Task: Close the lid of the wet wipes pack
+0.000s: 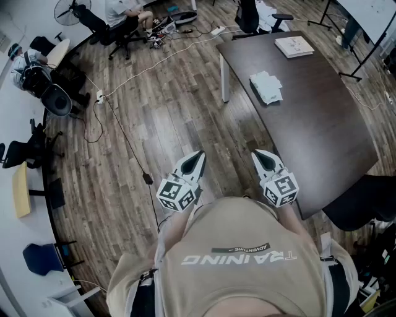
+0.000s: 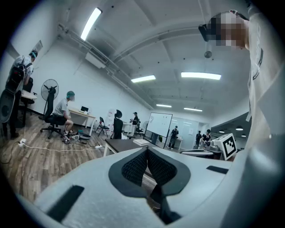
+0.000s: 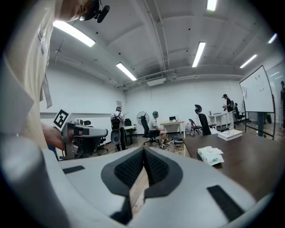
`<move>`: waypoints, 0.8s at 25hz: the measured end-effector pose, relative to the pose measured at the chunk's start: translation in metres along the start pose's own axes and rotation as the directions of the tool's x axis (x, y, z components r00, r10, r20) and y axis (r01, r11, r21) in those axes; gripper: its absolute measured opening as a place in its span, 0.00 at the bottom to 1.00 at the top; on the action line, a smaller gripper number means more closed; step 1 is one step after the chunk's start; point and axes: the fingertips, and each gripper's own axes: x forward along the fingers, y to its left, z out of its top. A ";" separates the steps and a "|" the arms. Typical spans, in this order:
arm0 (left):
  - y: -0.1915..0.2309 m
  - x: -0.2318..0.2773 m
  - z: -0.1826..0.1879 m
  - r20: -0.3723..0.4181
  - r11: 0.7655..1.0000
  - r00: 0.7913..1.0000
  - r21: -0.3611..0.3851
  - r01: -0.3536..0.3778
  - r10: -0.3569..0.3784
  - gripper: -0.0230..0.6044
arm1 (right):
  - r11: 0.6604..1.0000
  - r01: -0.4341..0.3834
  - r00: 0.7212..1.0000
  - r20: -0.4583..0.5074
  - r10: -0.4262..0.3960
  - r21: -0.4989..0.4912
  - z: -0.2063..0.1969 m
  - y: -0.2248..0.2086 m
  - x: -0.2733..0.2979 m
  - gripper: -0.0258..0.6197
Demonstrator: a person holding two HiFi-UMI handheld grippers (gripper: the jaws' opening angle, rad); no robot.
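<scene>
The wet wipes pack (image 1: 266,88) is a white, rumpled packet lying on the dark brown table (image 1: 322,130), far ahead of both grippers. In the right gripper view the pack (image 3: 210,156) lies ahead to the right, and how its lid stands is too small to tell. My left gripper (image 1: 197,156) and right gripper (image 1: 261,156) are held close to the person's chest over the wooden floor, short of the table's near end. Both are shut with nothing between the jaws, whose tips meet in the left gripper (image 2: 147,149) and right gripper (image 3: 144,149) views.
A white book (image 1: 294,46) lies at the table's far end. A black chair (image 1: 362,204) stands by the table's near right corner. Cables (image 1: 124,139) trail across the floor to the left. Office chairs, a fan (image 1: 68,9) and seated people are at the back left.
</scene>
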 end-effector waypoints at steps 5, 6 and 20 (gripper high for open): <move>0.010 -0.011 0.009 0.015 1.000 1.000 0.007 -0.007 0.007 0.05 | 1.000 -0.002 1.000 0.000 0.002 0.002 0.002 0.013 0.007 0.06; 0.011 -0.013 0.010 0.018 1.000 1.000 0.010 -0.004 0.004 0.05 | 1.000 -0.001 1.000 -0.002 0.001 0.001 0.002 0.015 0.009 0.06; 0.045 -0.036 -0.030 -0.025 0.999 0.999 -0.035 0.026 -0.027 0.05 | 1.000 0.030 0.998 -0.060 -0.030 0.001 -0.016 0.050 0.026 0.06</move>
